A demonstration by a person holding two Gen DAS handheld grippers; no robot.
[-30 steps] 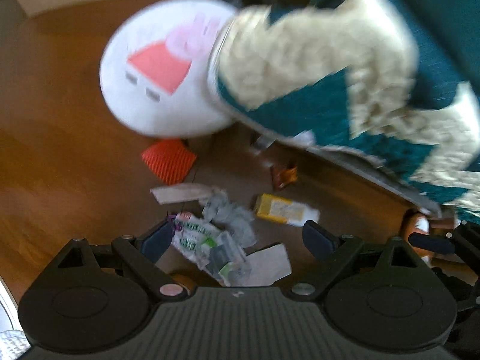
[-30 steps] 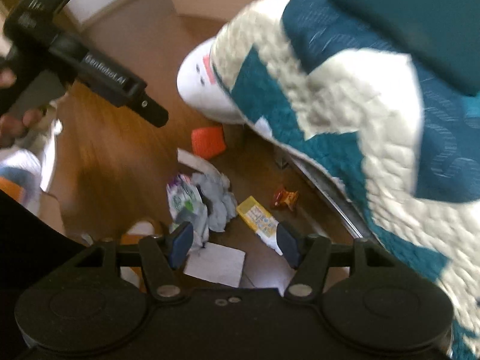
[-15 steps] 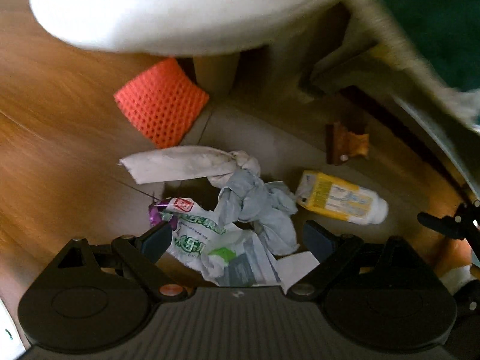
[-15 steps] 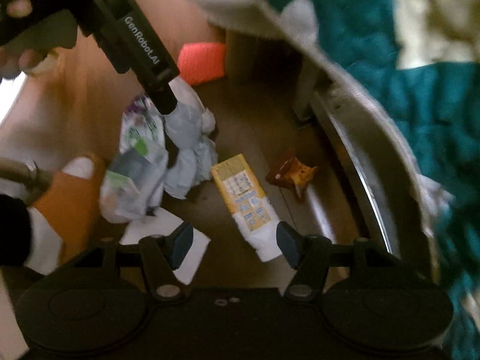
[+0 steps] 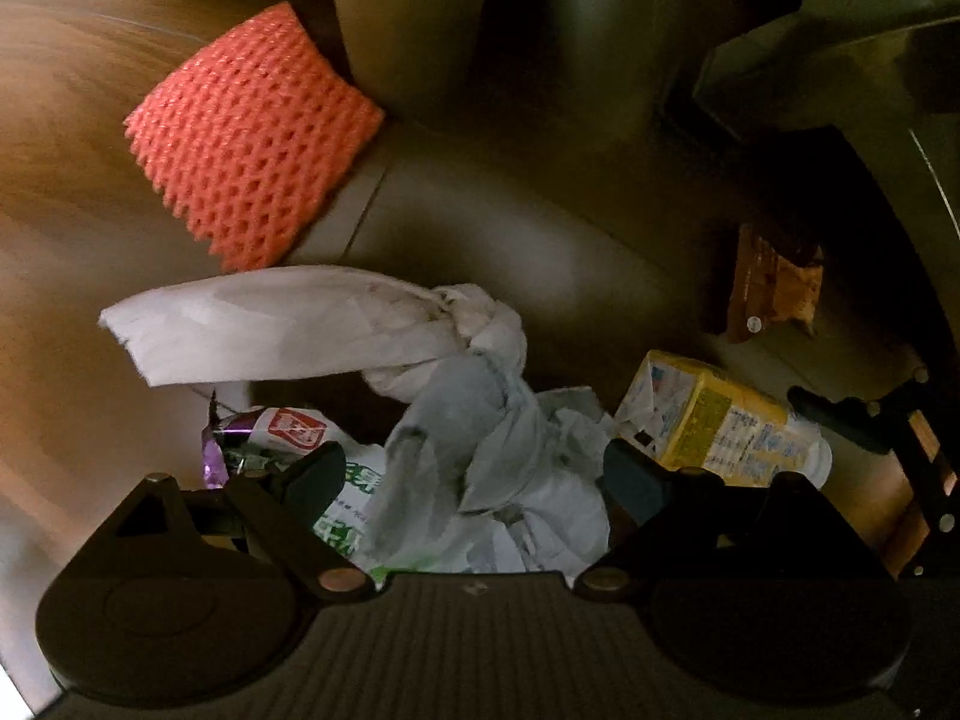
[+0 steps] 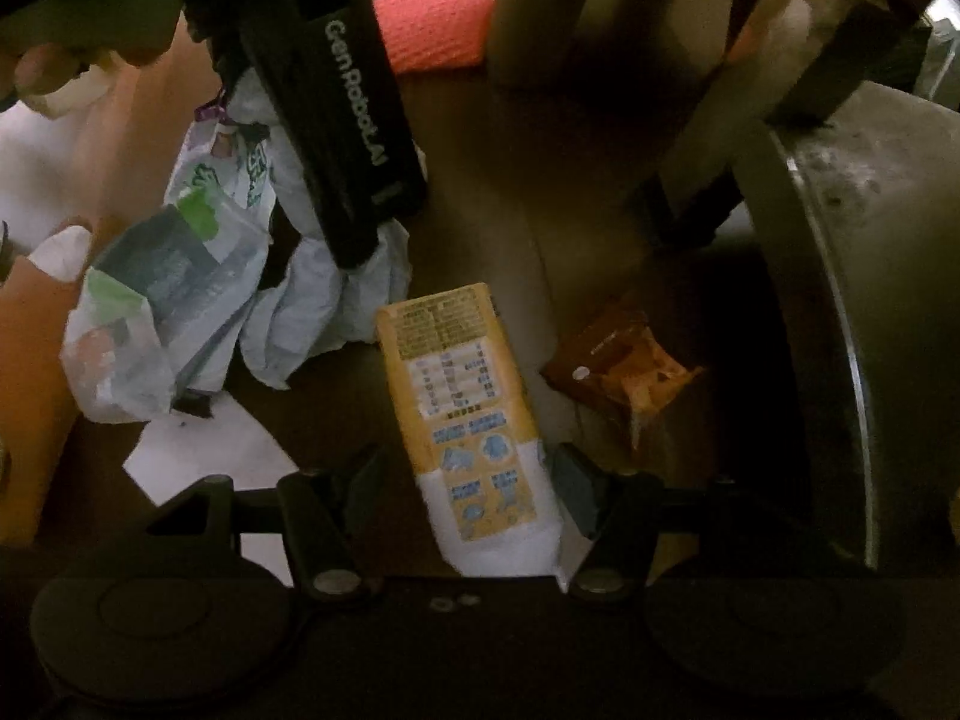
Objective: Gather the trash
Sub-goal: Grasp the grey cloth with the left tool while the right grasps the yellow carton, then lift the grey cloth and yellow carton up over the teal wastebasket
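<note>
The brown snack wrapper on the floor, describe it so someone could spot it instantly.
Look beside the curved metal base on the dark floor. Next to the yellow carton lies the brown snack wrapper, apart from the tissue pile. It is the only brown-orange, crinkled foil piece.

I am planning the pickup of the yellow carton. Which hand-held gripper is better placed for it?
Right. The right hand-held gripper already straddles the yellow carton, jaws open. The left hand-held gripper is closing over the crumpled tissue.
</note>
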